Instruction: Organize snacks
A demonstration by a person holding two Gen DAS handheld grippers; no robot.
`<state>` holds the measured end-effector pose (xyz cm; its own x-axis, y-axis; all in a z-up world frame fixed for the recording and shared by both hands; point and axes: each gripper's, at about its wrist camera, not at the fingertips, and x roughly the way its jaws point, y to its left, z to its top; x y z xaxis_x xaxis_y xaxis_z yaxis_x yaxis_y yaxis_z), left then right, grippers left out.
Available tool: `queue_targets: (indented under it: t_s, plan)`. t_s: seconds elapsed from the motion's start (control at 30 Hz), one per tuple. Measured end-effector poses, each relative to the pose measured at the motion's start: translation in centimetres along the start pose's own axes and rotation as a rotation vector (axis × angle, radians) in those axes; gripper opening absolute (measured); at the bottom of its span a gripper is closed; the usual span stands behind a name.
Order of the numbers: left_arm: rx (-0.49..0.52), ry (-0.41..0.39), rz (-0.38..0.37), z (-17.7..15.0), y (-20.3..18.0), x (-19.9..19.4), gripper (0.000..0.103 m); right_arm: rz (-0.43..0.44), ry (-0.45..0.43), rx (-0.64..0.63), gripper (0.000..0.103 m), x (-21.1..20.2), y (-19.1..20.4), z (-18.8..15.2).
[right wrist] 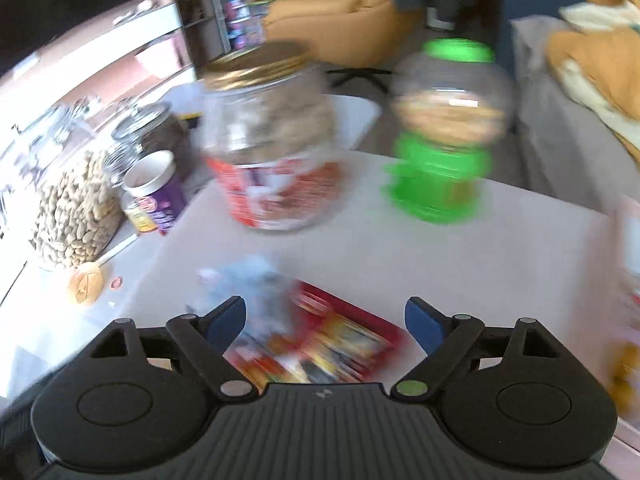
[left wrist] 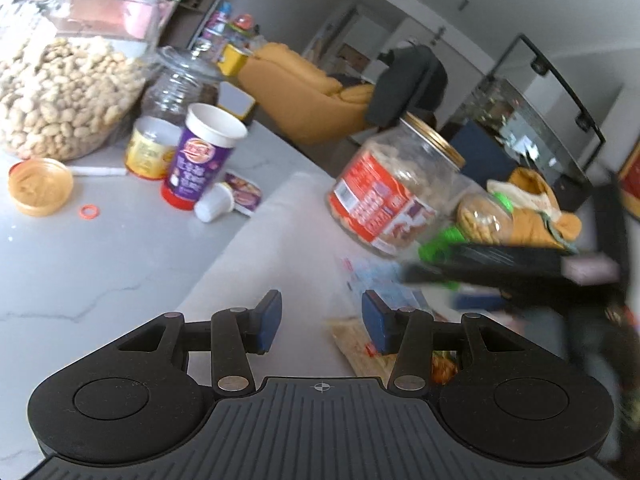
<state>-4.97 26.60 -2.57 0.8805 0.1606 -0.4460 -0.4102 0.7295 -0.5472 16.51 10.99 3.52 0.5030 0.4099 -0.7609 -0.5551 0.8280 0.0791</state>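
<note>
A clear jar with a gold lid and red label (left wrist: 394,192) (right wrist: 276,140) stands on a pale raised board (left wrist: 280,240) (right wrist: 400,256). Beside it stands a green-lidded, green-based jar of nuts (left wrist: 480,216) (right wrist: 444,132). My left gripper (left wrist: 322,320) is open and empty over the board, with a tan snack packet (left wrist: 356,348) just right of its fingers. My right gripper (right wrist: 326,320) is open wide and empty above a red snack packet (right wrist: 340,340) and a bluish packet (right wrist: 248,280). The right gripper also shows as a dark blur in the left wrist view (left wrist: 520,272).
On the grey marble counter (left wrist: 100,264) stand a large glass jar of peanuts (left wrist: 60,92) (right wrist: 76,216), a smaller glass jar (left wrist: 176,84), a purple cup (left wrist: 200,156) (right wrist: 156,188), a yellow tub (left wrist: 150,152), an orange lid (left wrist: 40,186) and a small white pod (left wrist: 216,202). A yellow armchair (left wrist: 304,92) stands beyond.
</note>
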Motion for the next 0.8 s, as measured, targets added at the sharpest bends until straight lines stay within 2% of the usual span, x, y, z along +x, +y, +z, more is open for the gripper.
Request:
queue_targets:
  t_s: [0.17,0.2,0.27,0.33,0.4,0.5,0.57,0.63,0.8]
  plan:
    - [-0.01,0.009,-0.013,-0.1,0.2,0.2,0.05,0.023,0.09,-0.102,0.09,6.1,3.9,1.7]
    - [-0.022,0.009,-0.017,-0.1,0.4,0.1,0.05,0.012,0.083,-0.124,0.085,6.2,3.9,1.4]
    - [-0.041,0.008,-0.026,0.0,0.7,0.0,0.05,0.047,0.093,-0.168,0.071,4.9,4.0,0.7]
    - [-0.044,0.011,-0.032,-0.1,0.7,0.0,0.05,0.055,0.097,-0.219,0.062,3.1,3.7,-0.5]
    - [-0.035,0.017,-0.041,-0.1,0.4,0.0,0.05,0.061,0.091,-0.258,0.059,0.8,2.8,-2.1]
    - [0.007,0.034,-0.051,-0.4,-0.4,0.2,0.05,0.06,0.092,-0.318,0.062,-2.5,0.9,-5.1]
    - [0.044,0.068,-0.059,-0.9,-1.4,0.2,0.05,0.048,0.09,-0.353,0.068,-4.6,-0.7,-7.2]
    - [0.073,0.106,-0.068,-1.7,-2.3,0.2,0.05,0.009,0.067,-0.352,0.085,-6.3,-2.2,-8.9]
    - [0.226,0.145,-0.043,-3.3,-5.6,0.5,0.05,-0.086,0.021,-0.266,0.09,-9.3,-6.5,-12.6]
